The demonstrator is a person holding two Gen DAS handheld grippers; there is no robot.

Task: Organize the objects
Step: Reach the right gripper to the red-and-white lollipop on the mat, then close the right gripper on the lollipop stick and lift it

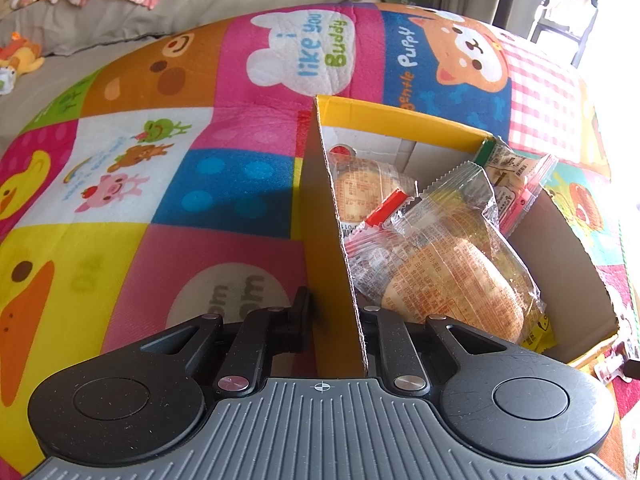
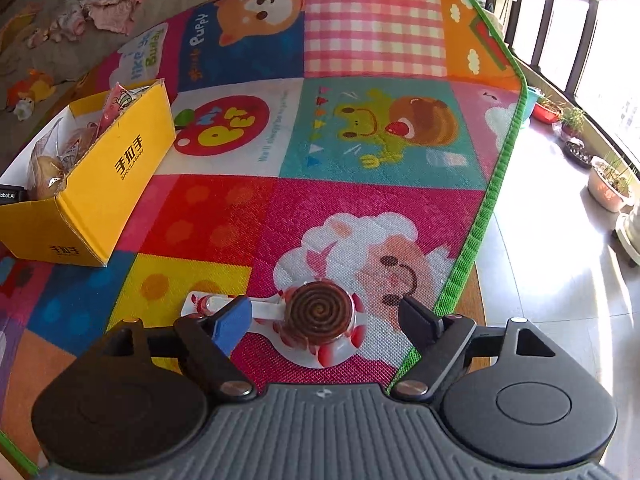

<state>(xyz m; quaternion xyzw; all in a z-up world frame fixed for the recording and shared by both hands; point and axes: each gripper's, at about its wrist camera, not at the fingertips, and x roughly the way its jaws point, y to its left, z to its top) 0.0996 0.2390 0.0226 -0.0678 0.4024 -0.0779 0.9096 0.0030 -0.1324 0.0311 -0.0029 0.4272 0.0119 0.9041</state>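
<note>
Right wrist view: spiral candy (image 2: 321,314) lies on the play mat (image 2: 372,128) between the spread, empty right gripper (image 2: 322,320) fingers, stick pointing left; left gripper (image 1: 332,320) is clamped on the yellow box (image 1: 320,216) wall.

Yellow box (image 2: 100,184), brown spiral candy (image 2: 320,314)

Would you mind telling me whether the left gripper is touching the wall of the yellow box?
Touching: the left wrist view shows the left gripper shut on the yellow box, one finger on each side of its wall.
</note>
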